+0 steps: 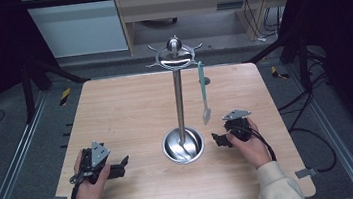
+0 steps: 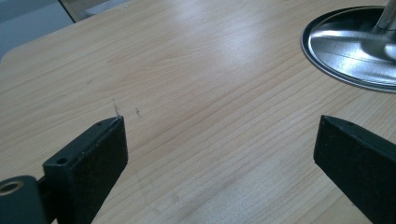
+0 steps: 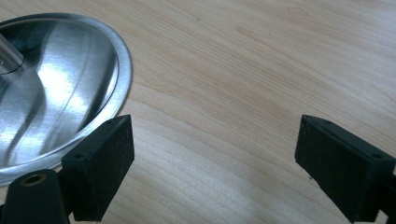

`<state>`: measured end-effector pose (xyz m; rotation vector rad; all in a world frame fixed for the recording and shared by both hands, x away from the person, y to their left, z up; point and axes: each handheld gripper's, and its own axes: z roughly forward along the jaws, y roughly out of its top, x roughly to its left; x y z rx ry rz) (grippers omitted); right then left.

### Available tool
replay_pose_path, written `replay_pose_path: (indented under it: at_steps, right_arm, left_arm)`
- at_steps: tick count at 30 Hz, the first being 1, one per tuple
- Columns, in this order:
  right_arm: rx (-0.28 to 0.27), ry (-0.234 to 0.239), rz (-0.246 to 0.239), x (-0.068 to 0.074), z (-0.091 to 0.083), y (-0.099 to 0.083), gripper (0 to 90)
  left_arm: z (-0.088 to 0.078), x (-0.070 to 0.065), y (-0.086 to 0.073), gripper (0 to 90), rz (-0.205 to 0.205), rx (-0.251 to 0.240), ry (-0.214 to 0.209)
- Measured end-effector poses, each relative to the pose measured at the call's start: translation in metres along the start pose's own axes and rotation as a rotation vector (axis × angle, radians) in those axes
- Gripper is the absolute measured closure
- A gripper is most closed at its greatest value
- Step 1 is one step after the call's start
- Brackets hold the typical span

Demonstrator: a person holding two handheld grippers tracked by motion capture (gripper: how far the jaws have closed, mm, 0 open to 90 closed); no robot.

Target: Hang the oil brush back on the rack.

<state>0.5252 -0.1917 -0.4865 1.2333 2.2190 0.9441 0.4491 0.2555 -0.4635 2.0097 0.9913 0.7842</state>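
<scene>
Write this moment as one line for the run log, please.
left gripper: open, empty | right gripper: open, empty | spatula: hanging on stand | table: wooden

One table, one steel stand, one hanging spatula, two grippers.

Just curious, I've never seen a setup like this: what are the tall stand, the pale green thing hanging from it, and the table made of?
The stand looks like polished metal, probably stainless steel: its round base mirrors light streaks. The hanging utensil appears matte pale green, perhaps silicone or plastic; too small to tell. The table shows light wood grain, possibly laminate.
</scene>
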Motion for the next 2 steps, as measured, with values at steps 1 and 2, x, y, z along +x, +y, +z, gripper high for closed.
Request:
replay_pose_path:
  at_steps: [1,2]
  right_arm:
    - [0.004,0.001,0.003,0.0001,-0.0001,-0.0001,12.4]
    - [0.01,-0.002,0.0,-0.0004,-0.0002,-0.0002,12.4]
  left_arm:
    - [0.0,-0.0003,0.0001,2.5,0.003,0.002,-0.002]
    - [0.0002,-0.0005,-0.0001,2.5,0.004,0.002,-0.003]
